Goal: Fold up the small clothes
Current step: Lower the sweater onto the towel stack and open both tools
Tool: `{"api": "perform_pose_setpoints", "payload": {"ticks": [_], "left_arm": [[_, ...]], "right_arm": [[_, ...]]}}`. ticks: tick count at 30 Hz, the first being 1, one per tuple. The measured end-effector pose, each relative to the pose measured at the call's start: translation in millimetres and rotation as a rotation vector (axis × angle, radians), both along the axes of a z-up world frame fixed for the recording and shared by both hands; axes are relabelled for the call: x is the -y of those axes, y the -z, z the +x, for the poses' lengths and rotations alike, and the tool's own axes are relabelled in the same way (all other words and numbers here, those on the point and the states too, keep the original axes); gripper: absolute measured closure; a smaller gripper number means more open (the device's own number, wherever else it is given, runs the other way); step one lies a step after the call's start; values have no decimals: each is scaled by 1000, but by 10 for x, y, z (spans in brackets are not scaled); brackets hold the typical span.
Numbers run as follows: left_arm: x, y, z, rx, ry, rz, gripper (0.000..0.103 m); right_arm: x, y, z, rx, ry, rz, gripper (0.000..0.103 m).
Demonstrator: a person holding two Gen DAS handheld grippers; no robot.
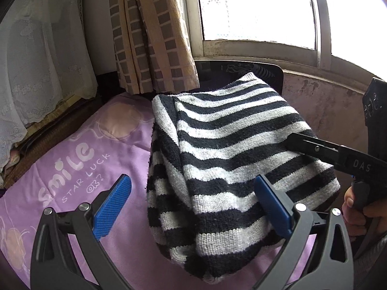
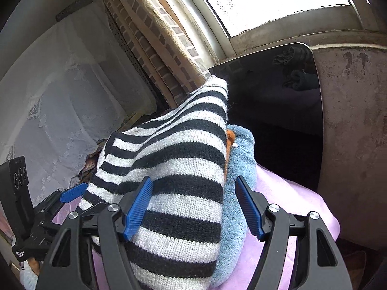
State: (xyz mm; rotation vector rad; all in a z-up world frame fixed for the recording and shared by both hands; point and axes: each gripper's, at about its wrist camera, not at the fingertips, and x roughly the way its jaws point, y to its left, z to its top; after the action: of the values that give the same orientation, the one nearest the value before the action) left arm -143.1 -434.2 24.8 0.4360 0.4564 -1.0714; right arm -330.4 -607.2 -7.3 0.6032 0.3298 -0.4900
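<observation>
A folded black-and-white striped knit garment (image 1: 232, 159) lies on the purple bedcover (image 1: 79, 164). In the right wrist view the striped garment (image 2: 179, 176) rests on top of a light blue fluffy garment (image 2: 239, 159), with something orange between them. My left gripper (image 1: 193, 207) is open, its jaws spread around the near left part of the striped fold. My right gripper (image 2: 193, 207) is open, its jaws either side of the near end of the stack. The right gripper also shows in the left wrist view (image 1: 314, 147), lying over the garment's right side.
A checked brown curtain (image 1: 154, 36) and a window (image 1: 256, 9) stand behind. A dark glossy panel (image 2: 278, 101) leans against the stained wall (image 2: 353, 125). White lace cloth (image 1: 36, 60) hangs at the left. The bedcover's right edge (image 2: 324, 217) drops off.
</observation>
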Motion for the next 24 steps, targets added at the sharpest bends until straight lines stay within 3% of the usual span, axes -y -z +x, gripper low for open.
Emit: {"api": "perform_pose_setpoints", "payload": {"ticks": [8,13,15,19,21,24], "left_arm": [[10,-52,-52,49,-26,-3,4],[18,-138,51,44,-61,-26,4],[44,-144,107,35,-79,-27,4],[263,137,195,9,-79,77,4],[264,218,207,-16,-75,64,4],[235,187,207,-46,-68,57,4]], "right_arm": [[-40,-236,-44,-3,32,-82,41],[-65,-496,52,12,14,-163,67],[-83,-552,149,-5,-7,-196,72],[-5,-377,399,-138,-26,-197,77],[100,-227,431,-170,-24,-156,78],[90,-251,395,-175,-13,-160,78]]}}
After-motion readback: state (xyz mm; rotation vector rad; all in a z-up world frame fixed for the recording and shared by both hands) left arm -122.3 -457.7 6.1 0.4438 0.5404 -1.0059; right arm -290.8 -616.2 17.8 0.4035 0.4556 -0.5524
